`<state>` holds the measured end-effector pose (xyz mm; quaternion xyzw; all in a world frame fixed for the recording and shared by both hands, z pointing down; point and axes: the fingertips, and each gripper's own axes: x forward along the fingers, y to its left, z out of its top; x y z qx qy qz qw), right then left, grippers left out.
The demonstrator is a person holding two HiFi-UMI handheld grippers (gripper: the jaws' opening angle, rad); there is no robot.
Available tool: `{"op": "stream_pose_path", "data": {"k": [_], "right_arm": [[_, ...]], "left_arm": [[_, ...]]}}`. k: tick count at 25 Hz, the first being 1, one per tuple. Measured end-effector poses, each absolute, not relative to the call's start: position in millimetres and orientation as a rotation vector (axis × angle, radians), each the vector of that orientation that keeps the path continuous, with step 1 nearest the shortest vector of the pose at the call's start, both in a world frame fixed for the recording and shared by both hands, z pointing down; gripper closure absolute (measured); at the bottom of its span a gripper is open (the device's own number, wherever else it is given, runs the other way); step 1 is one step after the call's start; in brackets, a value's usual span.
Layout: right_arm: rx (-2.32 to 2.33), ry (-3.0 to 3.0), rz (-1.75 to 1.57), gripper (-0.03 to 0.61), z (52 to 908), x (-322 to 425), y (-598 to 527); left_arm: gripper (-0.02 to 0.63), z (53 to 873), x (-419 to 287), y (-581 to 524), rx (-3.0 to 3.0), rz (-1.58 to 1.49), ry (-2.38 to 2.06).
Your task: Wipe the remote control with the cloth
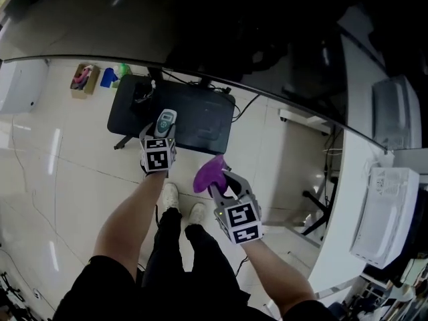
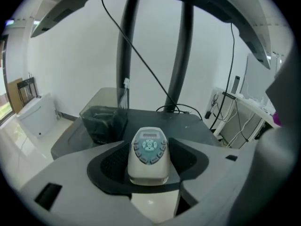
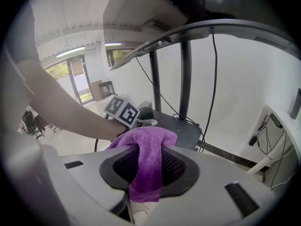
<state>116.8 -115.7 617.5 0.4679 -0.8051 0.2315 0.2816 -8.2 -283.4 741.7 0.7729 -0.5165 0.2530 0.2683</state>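
A pale grey remote control (image 2: 148, 154) with teal buttons sits upright between the jaws of my left gripper (image 2: 149, 160), which is shut on its lower part. In the head view the remote control (image 1: 164, 121) sticks out past the left gripper (image 1: 158, 142), above a black desk. My right gripper (image 3: 148, 172) is shut on a purple cloth (image 3: 148, 159), whose free end folds over the jaws. The purple cloth (image 1: 210, 174) and the right gripper (image 1: 224, 186) hang to the right of the remote, apart from it.
A black low desk (image 1: 200, 122) stands on the tiled floor below the grippers, with a dark bin (image 2: 102, 122) on its left part and cables behind. A curved white counter edge (image 1: 348, 199) runs along the right. The person's legs and shoes (image 1: 180, 212) are underneath.
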Motion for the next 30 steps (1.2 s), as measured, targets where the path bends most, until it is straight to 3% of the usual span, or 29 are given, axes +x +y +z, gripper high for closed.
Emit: {"op": "stream_pose_path", "data": {"k": [10,15,30], "right_arm": [[1.291,-2.104,0.673,0.462,648.6,115.7,-134.0],[1.306,-2.066,0.642,0.462,665.0,124.5,-162.3],[1.220,-1.859,0.552,0.422,785.6,133.9,-259.1]], "left_arm": [[0.345,786.7,-4.2,-285.6,2.057,0.768,-1.394],[0.313,782.8,-3.3,-282.2,2.084,0.778,-1.365],[0.313,726.7,-39.4,-193.9,2.139,0.714,-1.346]]}}
